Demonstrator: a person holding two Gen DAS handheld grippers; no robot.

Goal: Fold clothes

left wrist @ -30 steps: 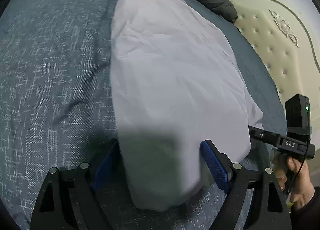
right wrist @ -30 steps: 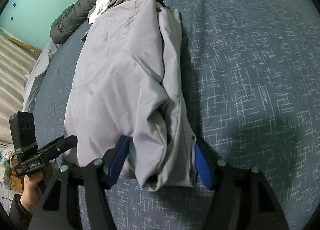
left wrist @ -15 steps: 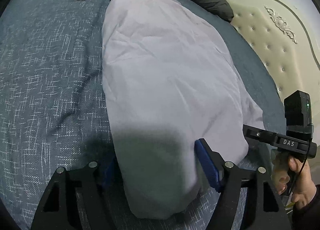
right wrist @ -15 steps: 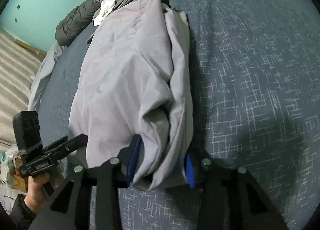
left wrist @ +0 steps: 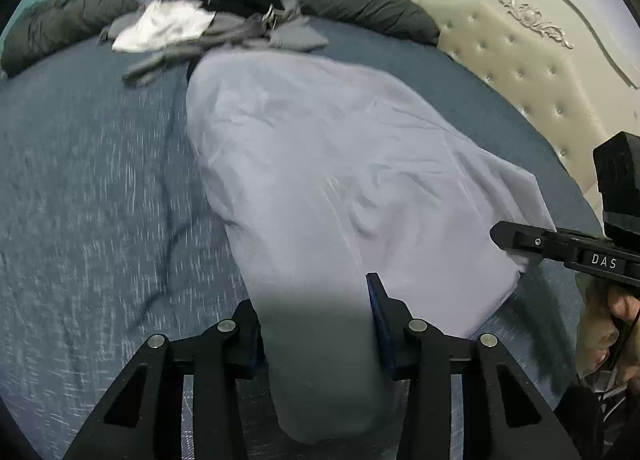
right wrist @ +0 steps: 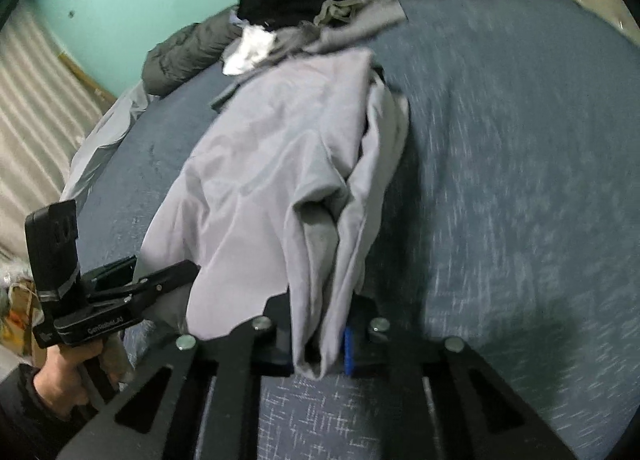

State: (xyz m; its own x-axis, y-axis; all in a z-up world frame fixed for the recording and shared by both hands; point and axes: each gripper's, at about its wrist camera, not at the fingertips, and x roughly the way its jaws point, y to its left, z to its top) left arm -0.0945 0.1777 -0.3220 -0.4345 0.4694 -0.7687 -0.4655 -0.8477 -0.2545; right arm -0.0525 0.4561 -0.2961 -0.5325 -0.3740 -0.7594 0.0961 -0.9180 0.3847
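While both near corners are pinched: blue bedspread (left wrist: 92,196) underneath, pale grey garment (left wrist: 340,164) lying lengthwise from 6 toward 12, heap of unfolded clothes (left wrist: 208,16) at 12 by the dark bolster (left wrist: 360,4). Left gripper (left wrist: 316,324) clamped on the near hem at 6; right gripper (right wrist: 320,344) clenched on a bunched corner at 6. Best lifted level and in step, carried toward 12, near hem laid square on the far edge, bunched right side shaken flat before letting go. Far hem tucked under the heap, hard to see. Layer count in right bunch unclear. Motion blur on bedspread.
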